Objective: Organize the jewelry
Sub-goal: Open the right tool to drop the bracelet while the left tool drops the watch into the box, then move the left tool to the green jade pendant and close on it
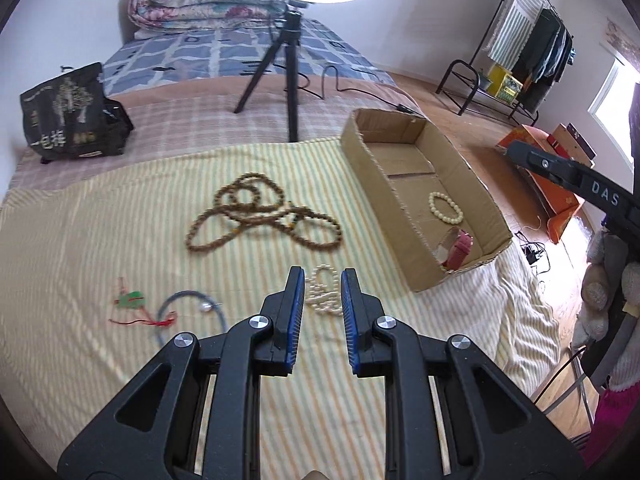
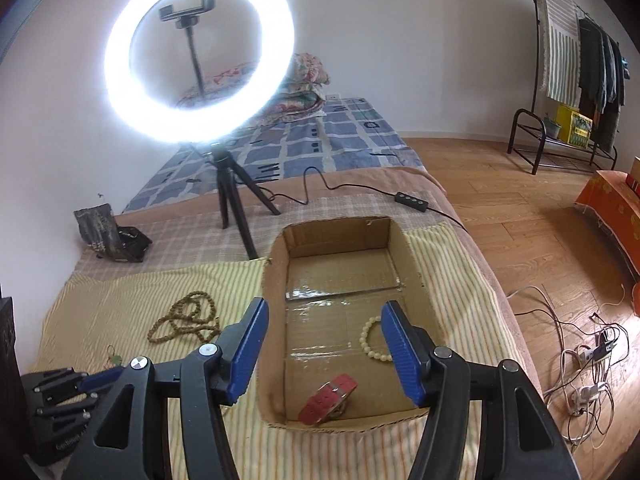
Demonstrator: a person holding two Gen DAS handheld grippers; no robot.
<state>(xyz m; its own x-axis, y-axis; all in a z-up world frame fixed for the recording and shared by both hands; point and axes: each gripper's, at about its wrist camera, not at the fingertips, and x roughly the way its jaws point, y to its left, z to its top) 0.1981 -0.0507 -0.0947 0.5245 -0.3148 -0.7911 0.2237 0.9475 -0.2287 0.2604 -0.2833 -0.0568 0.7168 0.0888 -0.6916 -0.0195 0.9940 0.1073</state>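
Observation:
My left gripper [image 1: 322, 276] is nearly closed, and a bunched white pearl necklace [image 1: 322, 296] fills the narrow gap between its blue pads, above the striped cloth. A long brown bead necklace [image 1: 256, 216] [image 2: 184, 320], a green charm on red cord [image 1: 132, 304] and a blue cord [image 1: 192, 304] lie on the cloth. The cardboard box [image 1: 400, 216] [image 2: 276, 300] holds a cream bead bracelet [image 1: 445, 208] [image 2: 374, 340] and a red watch [image 1: 460, 250] [image 2: 330, 398]. My right gripper [image 2: 325, 306] hangs open over the box with nothing between its fingers.
A lit ring light on a black tripod [image 2: 196, 60] [image 1: 290, 80] stands behind the box, its cable and switch [image 2: 410, 199] trailing right. A black bag [image 1: 72, 116] sits far left. The bed edge drops to a wooden floor with tangled cables [image 2: 592, 360].

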